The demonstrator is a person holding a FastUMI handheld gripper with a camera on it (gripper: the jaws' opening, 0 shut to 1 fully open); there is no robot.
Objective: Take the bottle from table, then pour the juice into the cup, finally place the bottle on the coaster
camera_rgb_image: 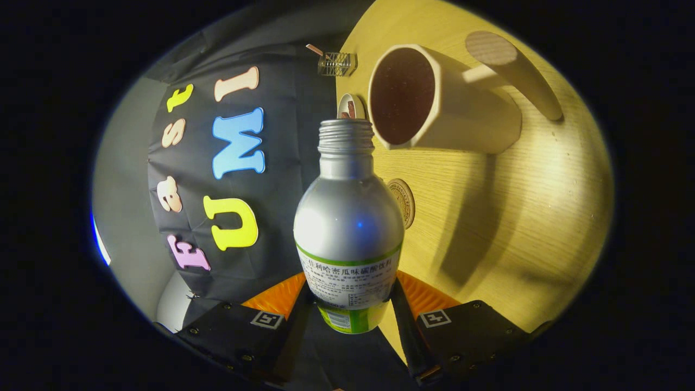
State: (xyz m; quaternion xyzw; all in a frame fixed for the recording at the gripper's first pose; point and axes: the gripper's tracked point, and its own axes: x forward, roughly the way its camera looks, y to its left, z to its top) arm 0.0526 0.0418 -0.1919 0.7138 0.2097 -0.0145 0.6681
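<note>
Pour step in hand, by look of it: tongs [350, 304] clamped on bottle [348, 228] at label band, whole view rolled sideways, open threaded neck level with cup [434, 100] mouth, just short of rim. Next: mouth over rim, more tilt, slow. Bottle smooth silver metal, rounded shoulder, no cap. Cup matte cream cylinder, dark inside. Round coaster [404, 201] flat on wood-grain bench [516, 217], behind bottle.

Wooden table [488, 217] — clear ribbed container [337, 63]
</note>
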